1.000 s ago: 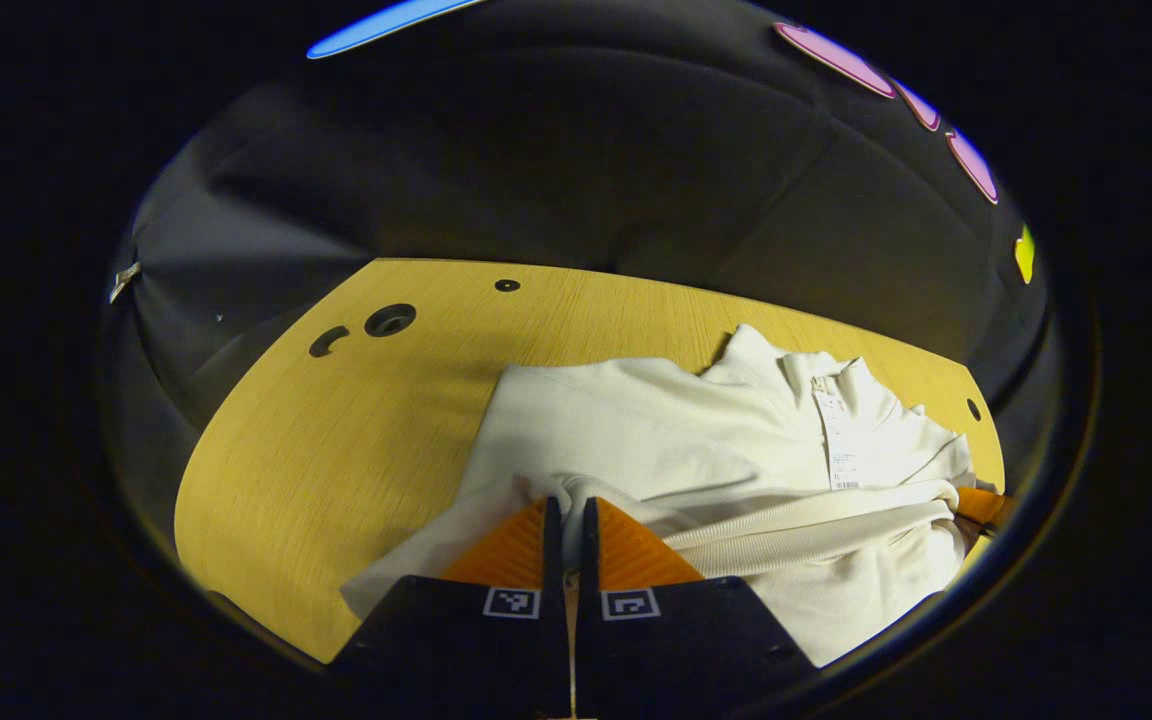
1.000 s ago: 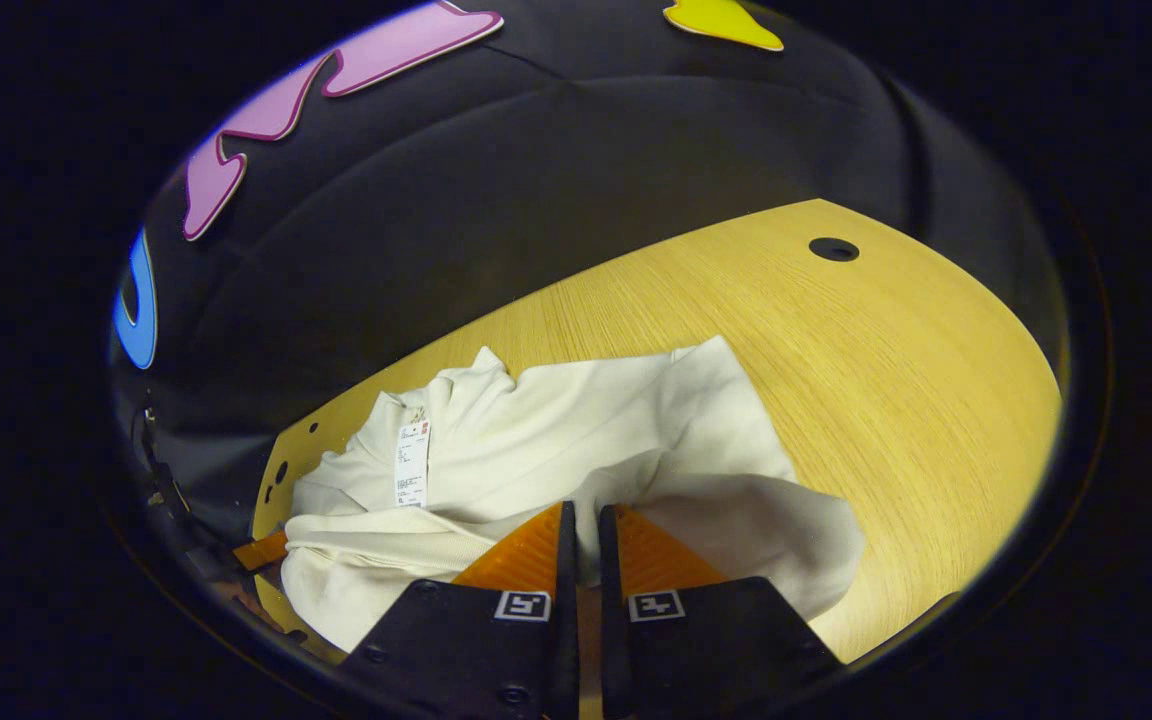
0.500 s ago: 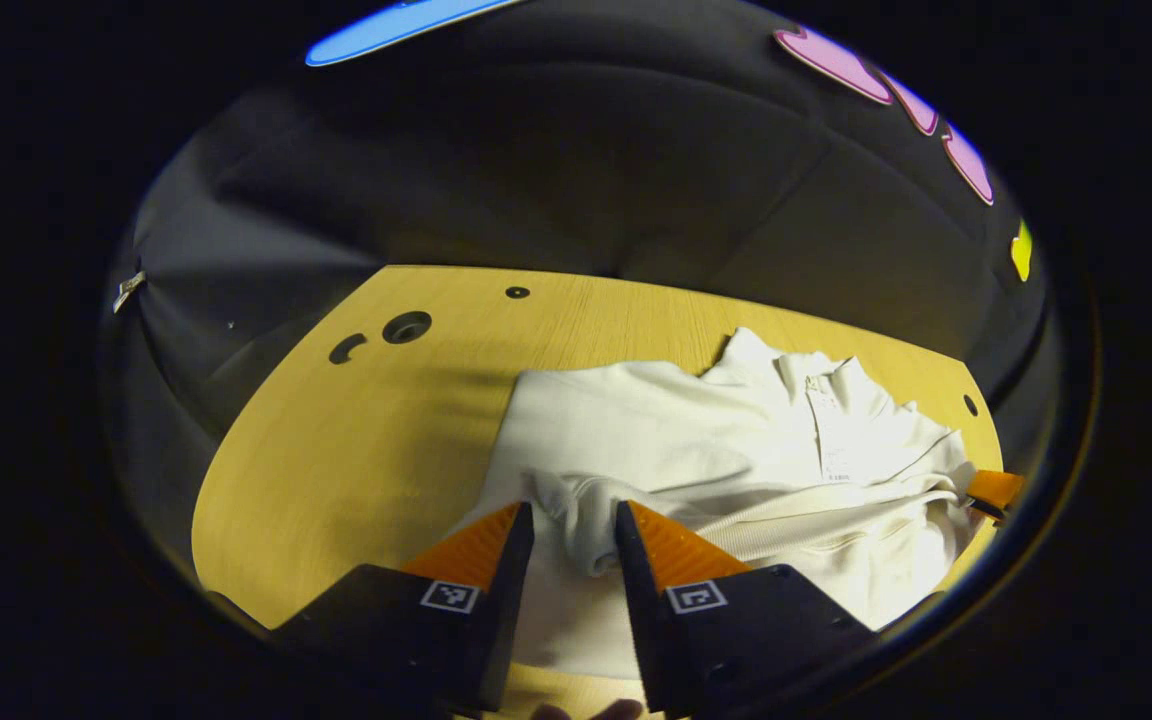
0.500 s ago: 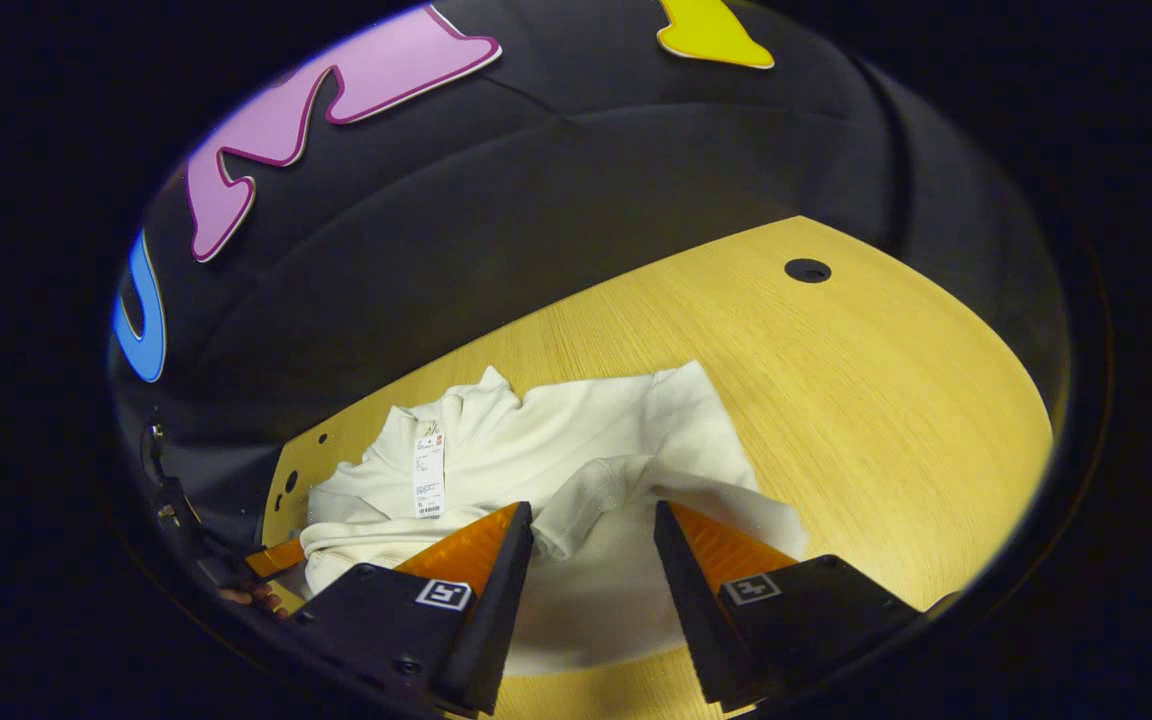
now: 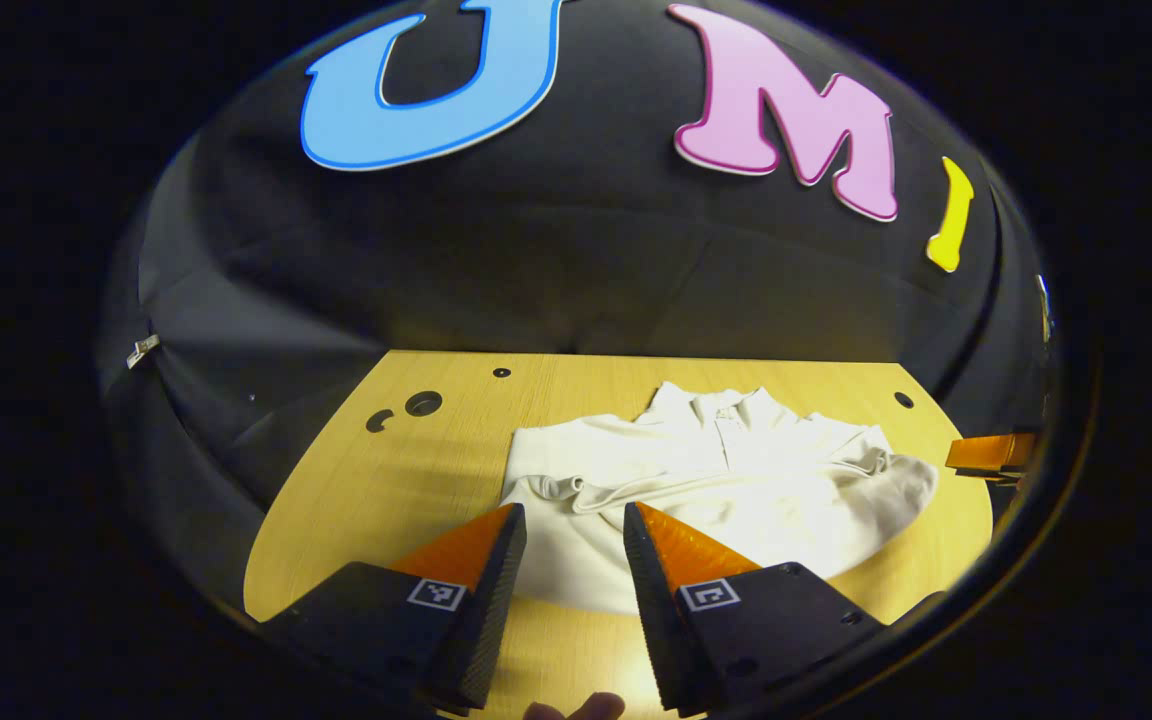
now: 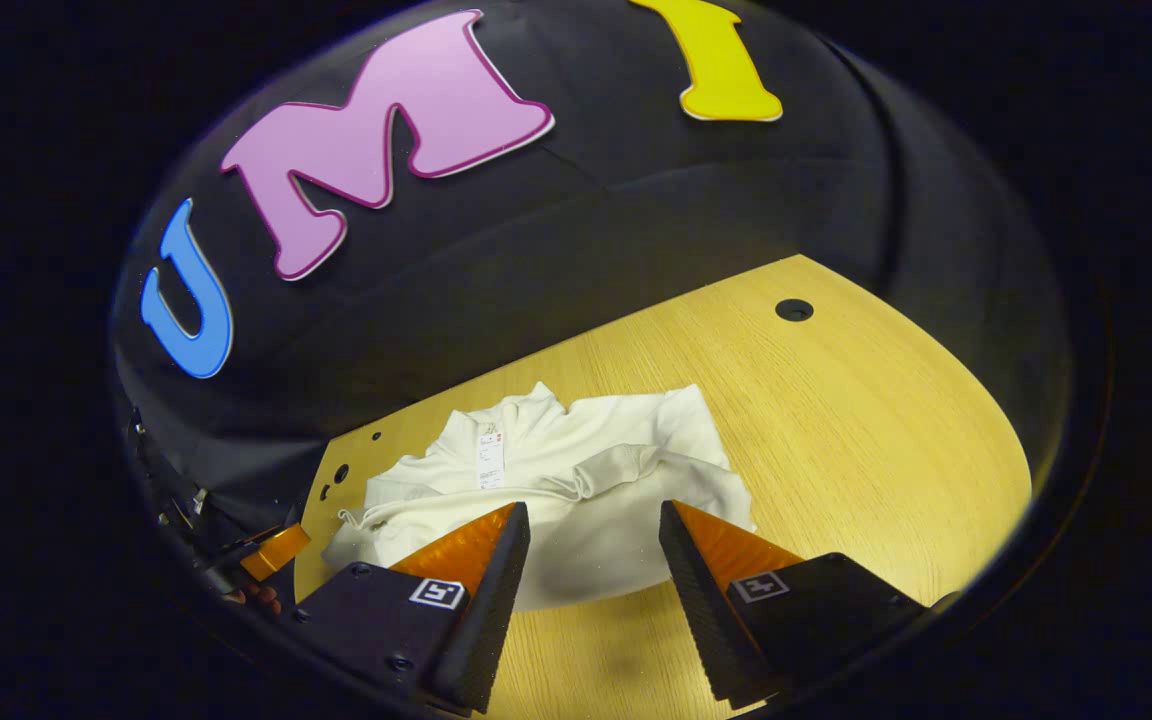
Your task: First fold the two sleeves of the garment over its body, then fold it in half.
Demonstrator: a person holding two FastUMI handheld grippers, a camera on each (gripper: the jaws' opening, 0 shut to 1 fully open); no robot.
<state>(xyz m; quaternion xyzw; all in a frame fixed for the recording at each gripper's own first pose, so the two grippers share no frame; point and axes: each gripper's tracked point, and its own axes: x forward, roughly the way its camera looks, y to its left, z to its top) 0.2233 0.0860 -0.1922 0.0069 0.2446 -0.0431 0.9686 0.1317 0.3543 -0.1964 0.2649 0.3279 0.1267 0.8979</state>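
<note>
1. Risk: folded-over half of the garment (image 5: 726, 490) sits loose and puffy, ridge across the middle not pressed flat. Could spring open or slide if bumped by either gripper on a low pass.
2. Risk: fold looks uneven, near edge rounded and bulging toward the right side in the left gripper view. Any re-grip to tidy it likely drags both layers and undoes the sleeve folds underneath.
3. Risk: hang tag near the collar (image 6: 489, 462) lies on top; could snag on a finger tip.
4. Left gripper (image 5: 573, 525): fingers spread apart, nothing between them, off the cloth.
5. Right gripper (image 6: 593, 525): fingers spread wide, empty, also clear of the cloth.
6. Garment lies on the wooden surface (image 5: 406, 480), collar toward the far edge, just ahead of and below both pairs of finger tips. Near hem shows between the fingers in both views, not touching.
7. Judgement: task looks about done; backing straight off is safest.
</note>
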